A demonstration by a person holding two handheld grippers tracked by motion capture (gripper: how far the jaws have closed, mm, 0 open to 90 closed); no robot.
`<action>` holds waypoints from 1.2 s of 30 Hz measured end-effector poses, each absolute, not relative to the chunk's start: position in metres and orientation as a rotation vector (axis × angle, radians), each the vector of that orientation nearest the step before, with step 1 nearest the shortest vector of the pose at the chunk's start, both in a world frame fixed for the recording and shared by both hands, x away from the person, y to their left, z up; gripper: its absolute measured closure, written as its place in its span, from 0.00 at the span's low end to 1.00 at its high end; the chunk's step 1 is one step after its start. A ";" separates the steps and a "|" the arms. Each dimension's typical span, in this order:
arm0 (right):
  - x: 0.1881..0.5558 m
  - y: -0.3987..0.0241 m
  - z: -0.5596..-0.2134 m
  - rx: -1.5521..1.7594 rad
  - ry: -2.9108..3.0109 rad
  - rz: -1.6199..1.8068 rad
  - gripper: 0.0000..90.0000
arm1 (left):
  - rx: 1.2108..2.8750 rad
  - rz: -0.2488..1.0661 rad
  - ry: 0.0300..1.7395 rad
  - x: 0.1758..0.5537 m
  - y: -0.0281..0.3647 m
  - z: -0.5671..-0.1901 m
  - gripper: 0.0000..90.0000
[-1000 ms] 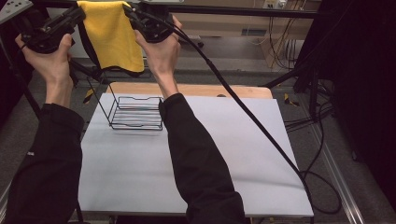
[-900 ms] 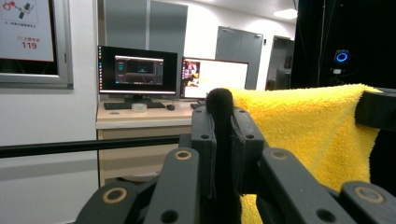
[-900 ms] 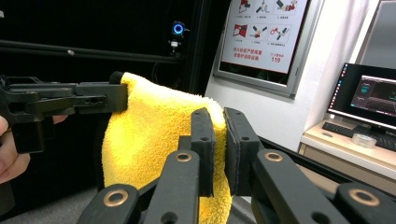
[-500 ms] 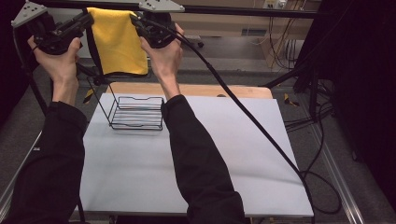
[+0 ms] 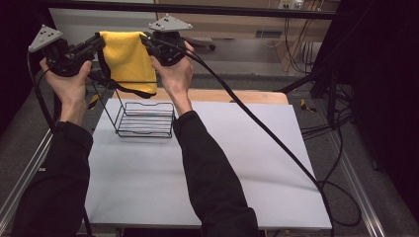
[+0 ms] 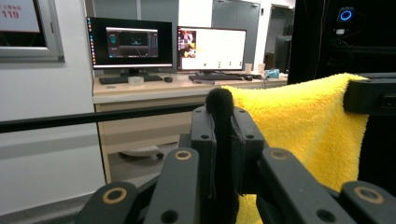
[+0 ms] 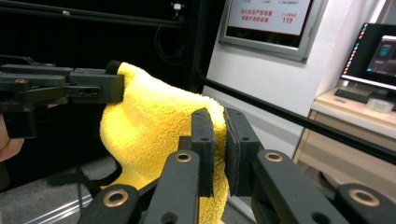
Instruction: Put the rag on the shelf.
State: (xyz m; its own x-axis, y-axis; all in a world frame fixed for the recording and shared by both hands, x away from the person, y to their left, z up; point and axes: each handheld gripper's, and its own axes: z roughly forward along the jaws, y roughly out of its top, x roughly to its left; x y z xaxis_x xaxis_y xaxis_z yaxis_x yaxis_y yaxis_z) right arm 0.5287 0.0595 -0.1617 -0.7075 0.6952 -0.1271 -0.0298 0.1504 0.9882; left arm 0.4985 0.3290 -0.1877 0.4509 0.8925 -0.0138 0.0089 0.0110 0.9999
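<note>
A: While the yellow cloth [image 5: 127,61] hangs in the air above the table's [image 5: 237,163] far-left area, at about 11 o'clock in the high view, where is it gripped?

B: At its two top corners. The left gripper [image 5: 97,43] clamps the 9 o'clock corner; the right gripper [image 5: 146,40] clamps the 3 o'clock corner. Both sets of jaws are pinched narrow on the fabric.

A: Handling properties?

B: Judged soft, light and limp terry. It sags between the corners and drapes freely below them. It is not fragile and not slippery. Corners or hemmed edges are the recommended hold points; a mid-panel grip would bunch it.

A: Surroundings?

B: A black wire rack [image 5: 144,119] stands on the table just below the cloth's lower edge, at 6 o'clock from it.
</note>
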 end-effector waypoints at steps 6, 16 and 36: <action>0.529 0.064 -0.176 0.643 1.889 1.605 0.93 | 1.410 0.836 0.882 0.494 0.335 -0.201 0.90; 0.531 0.068 -0.192 0.648 1.930 1.553 0.93 | 1.454 0.803 0.917 0.498 0.337 -0.221 0.90; 0.530 0.071 -0.214 0.655 1.989 1.525 0.93 | 1.511 0.779 0.943 0.496 0.339 -0.240 0.90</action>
State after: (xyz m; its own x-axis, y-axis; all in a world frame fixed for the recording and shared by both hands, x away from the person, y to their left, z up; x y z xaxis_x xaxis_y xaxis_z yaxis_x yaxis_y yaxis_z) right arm 0.5304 0.0710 -0.2141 -0.7335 0.6679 -0.1262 0.0515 0.2397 0.9695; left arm 0.4957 0.3388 -0.2403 0.4598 0.8876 -0.0261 0.1410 -0.0439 0.9890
